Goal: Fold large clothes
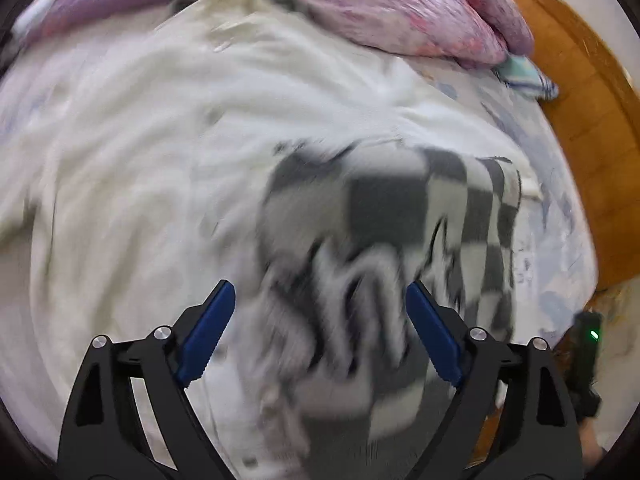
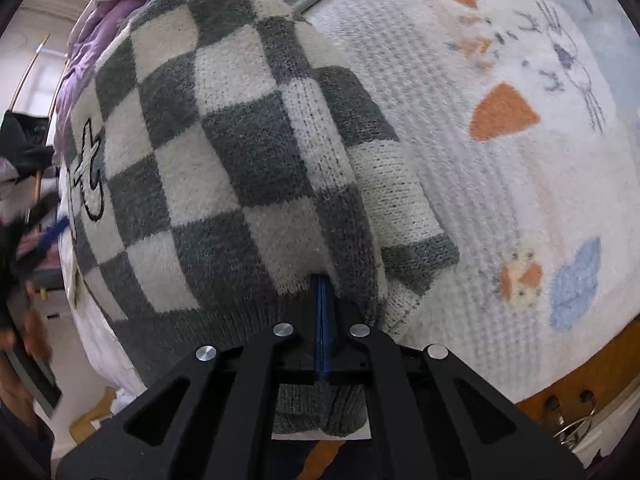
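A grey-and-white checked knit sweater [image 2: 224, 152] lies on the bed. In the right wrist view my right gripper [image 2: 322, 280] is shut on the sweater's grey ribbed hem, and the knit drapes over the fingertips. In the left wrist view the sweater [image 1: 384, 232] shows blurred, ahead of and between the fingers. My left gripper [image 1: 320, 296] is open with its blue pads [image 1: 208, 332] wide apart, above the sweater and holding nothing.
A cream white blanket [image 1: 140, 152] covers the bed's left part. A purple-pink quilt [image 1: 400, 12] is piled at the far end. A printed bedsheet [image 2: 520, 140] lies under the sweater. The wooden bed frame [image 1: 592, 120] runs along the right.
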